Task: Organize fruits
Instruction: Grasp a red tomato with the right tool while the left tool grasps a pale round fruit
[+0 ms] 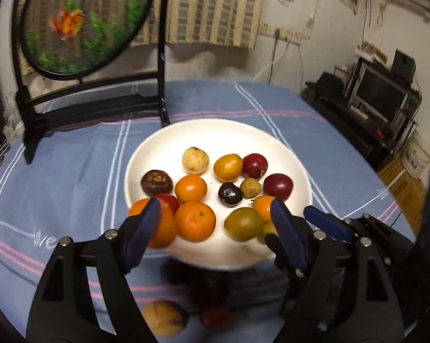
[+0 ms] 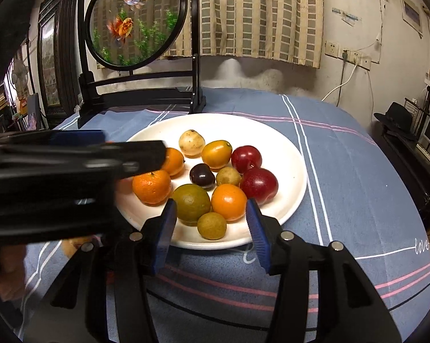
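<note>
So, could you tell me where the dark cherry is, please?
In the right wrist view the dark cherry lies near the middle of the white plate, between an orange and a small green fruit.

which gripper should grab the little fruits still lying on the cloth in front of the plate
Probably left. The yellow fruit and small red fruit lie on the cloth just below the open left gripper; the right gripper, also open, faces the plate.

both tongs (image 1: 215, 214) (image 2: 212, 214) are black, with blue pads and silver screws.
</note>
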